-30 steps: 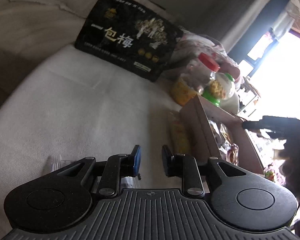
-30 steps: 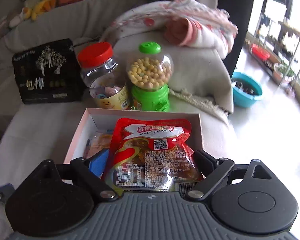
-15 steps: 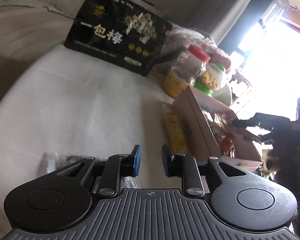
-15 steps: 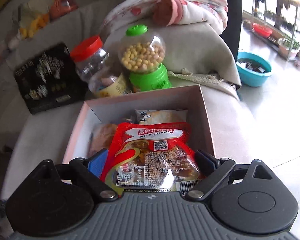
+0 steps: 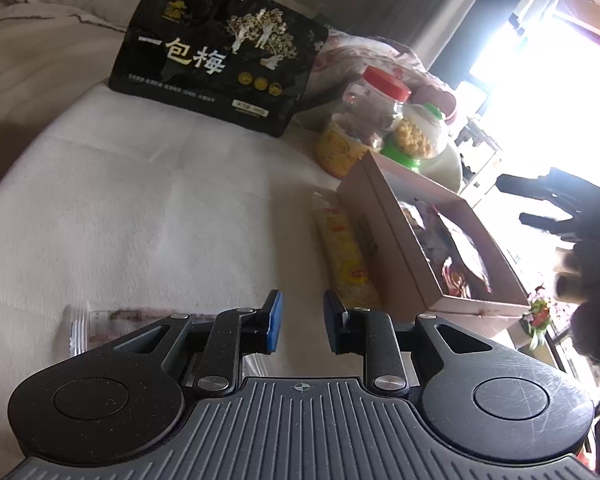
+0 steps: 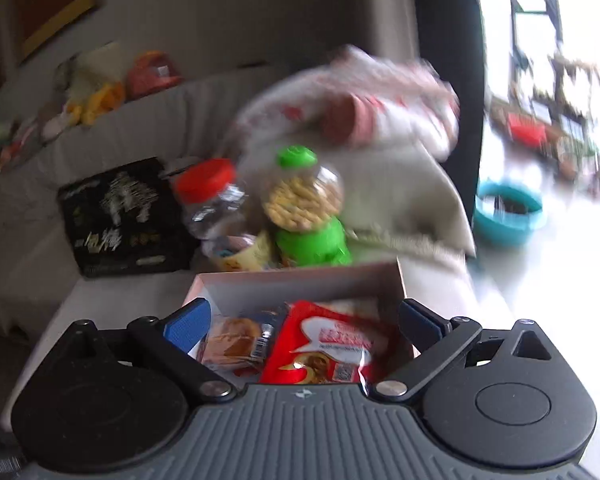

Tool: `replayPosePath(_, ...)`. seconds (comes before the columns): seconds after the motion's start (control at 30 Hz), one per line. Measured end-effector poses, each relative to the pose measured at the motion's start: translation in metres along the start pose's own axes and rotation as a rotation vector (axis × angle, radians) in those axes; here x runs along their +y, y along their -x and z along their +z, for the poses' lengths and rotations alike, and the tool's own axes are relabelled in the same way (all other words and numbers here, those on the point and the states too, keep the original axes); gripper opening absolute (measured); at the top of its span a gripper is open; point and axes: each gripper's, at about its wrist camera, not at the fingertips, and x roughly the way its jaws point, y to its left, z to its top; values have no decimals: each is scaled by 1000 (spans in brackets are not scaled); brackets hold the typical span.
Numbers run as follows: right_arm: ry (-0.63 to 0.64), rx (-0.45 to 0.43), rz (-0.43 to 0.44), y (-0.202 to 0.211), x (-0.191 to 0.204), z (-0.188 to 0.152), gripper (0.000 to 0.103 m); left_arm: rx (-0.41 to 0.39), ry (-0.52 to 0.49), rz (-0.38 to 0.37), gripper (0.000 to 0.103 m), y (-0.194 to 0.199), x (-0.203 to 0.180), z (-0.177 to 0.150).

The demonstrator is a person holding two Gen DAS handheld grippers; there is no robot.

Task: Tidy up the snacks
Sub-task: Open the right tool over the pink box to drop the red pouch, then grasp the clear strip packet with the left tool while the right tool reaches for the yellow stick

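An open cardboard box (image 5: 384, 236) (image 6: 300, 284) sits on the pale sofa cushion and holds several snack packets. A red packet (image 6: 332, 348) lies in the box below my right gripper (image 6: 306, 324), which is open wide and empty above it. A yellow packet (image 5: 346, 256) lies on the cushion against the box's left side. My left gripper (image 5: 300, 320) is open with a narrow gap, empty, just short of the yellow packet. A clear packet (image 5: 100, 322) lies under its left finger.
A black plum bag (image 5: 220, 52) leans on the sofa back. A red-lidded jar (image 5: 364, 120) and a green candy dispenser (image 6: 304, 208) stand behind the box. A blanket (image 6: 364, 116) lies beyond. A teal bowl (image 6: 508, 212) sits on the floor.
The right gripper has let go of the red packet, which now lies in the box, and has lifted back. The left gripper has edged toward the yellow packet.
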Motion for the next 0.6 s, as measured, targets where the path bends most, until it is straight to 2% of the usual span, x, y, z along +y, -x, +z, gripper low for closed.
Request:
replayPosePath(0.1,151,16,17,-8,43,9,100,-9,-15,16,26,2,-3,0)
replayPosePath(0.17,264,62,34,-24,77,15,100,-13,-34,27,26,6,-4,-1)
replayPosePath(0.23,399,104,15,-47,112,19,100,-21,-51,46,26,12,-2,-3)
replayPosePath(0.3,576,160,-39,-77,148,15,78,-27,-62,70,26,18,4,-2)
replayPosePath(0.33,660,195,-69,-94,162,11,50,-32,-72,86,26,20,8,0)
replayPosePath(0.37,734,236,-101,-111,176,7,43,-41,-83,105,26,24,13,2)
replayPosePath(0.5,933,319,-206,-168,208,-13,43,-42,-88,142,26,27,38,16)
replayPosePath(0.6,1025,373,-256,-191,216,-29,43,-15,-83,138,26,25,55,21)
